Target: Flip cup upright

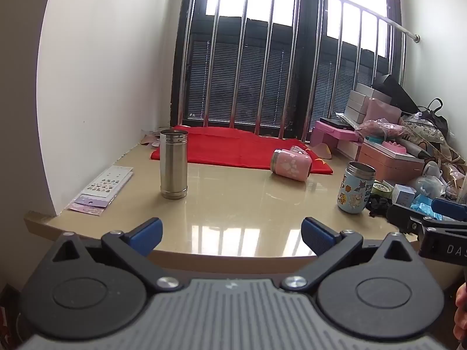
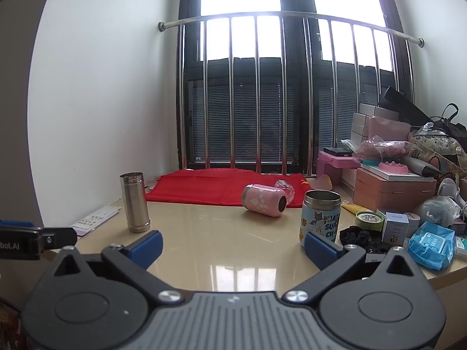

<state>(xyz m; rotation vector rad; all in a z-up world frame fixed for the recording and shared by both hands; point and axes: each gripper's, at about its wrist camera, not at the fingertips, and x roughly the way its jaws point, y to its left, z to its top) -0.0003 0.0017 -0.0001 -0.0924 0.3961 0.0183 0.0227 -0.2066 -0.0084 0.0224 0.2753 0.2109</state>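
A pink cup [image 1: 290,164] lies on its side on the beige tabletop at the front edge of a red cloth [image 1: 230,147]; it also shows in the right wrist view [image 2: 264,201]. A tall steel cup [image 1: 173,164] [image 2: 134,202] stands upright at the left. A blue cartoon cup [image 1: 355,187] [image 2: 321,217] stands upright at the right. My left gripper [image 1: 232,237] is open and empty over the table's near edge. My right gripper [image 2: 233,246] is open and empty, its right finger just in front of the cartoon cup.
Sticker sheets [image 1: 102,188] lie by the left wall. Boxes, bags and packets [image 2: 408,192] crowd the right side. A barred window [image 2: 277,102] runs along the back. The table [image 1: 242,204] ends close in front of both grippers.
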